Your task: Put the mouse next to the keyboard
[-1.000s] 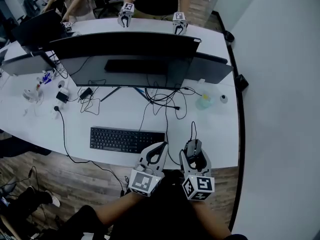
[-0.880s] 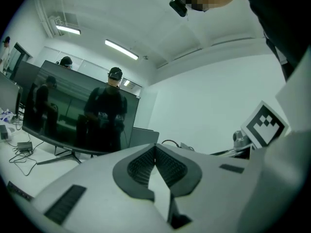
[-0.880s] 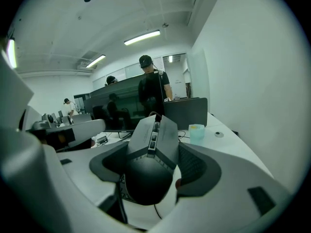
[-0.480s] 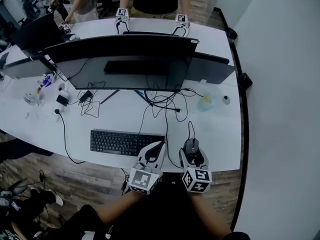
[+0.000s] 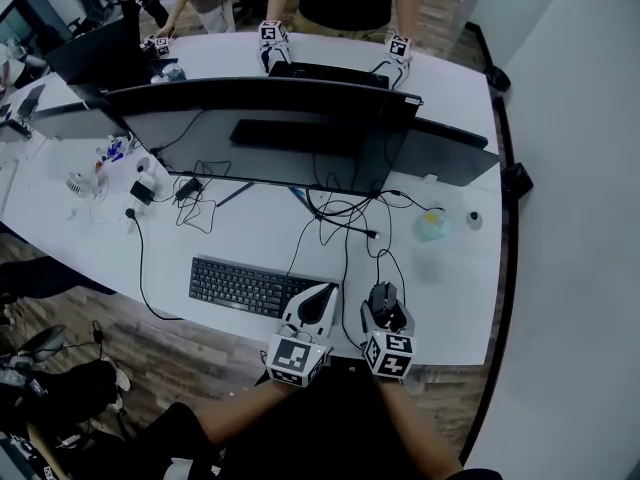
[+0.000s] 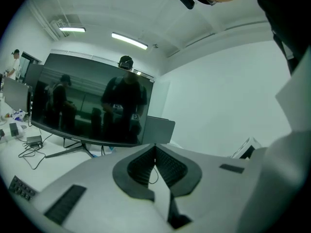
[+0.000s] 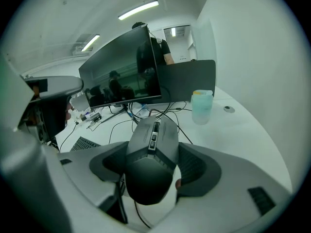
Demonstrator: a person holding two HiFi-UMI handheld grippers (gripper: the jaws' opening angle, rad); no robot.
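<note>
The black wired mouse (image 5: 381, 299) is held between the jaws of my right gripper (image 5: 384, 308), just over the white desk's (image 5: 440, 278) front edge. In the right gripper view the mouse (image 7: 151, 154) fills the gap between the padded jaws of the right gripper (image 7: 153, 152), with its cable trailing forward. The black keyboard (image 5: 245, 285) lies flat to the left of the mouse and shows as the keyboard (image 7: 83, 143) at the left. My left gripper (image 5: 320, 296) hovers at the keyboard's right end. Its jaws meet with nothing between them, as the left gripper (image 6: 155, 148) shows.
A wide curved monitor (image 5: 270, 133) stands behind, with tangled black cables (image 5: 345, 213) running to the mouse. A pale bottle (image 5: 431, 226) and a small round object (image 5: 473, 219) sit at the right. Across the desk a person holds two more grippers (image 5: 272, 40).
The head view has shifted, so the desk sits further right and lower. My right gripper keeps hold of the mouse and has drawn slightly nearer the keyboard's end. The left gripper stays shut.
</note>
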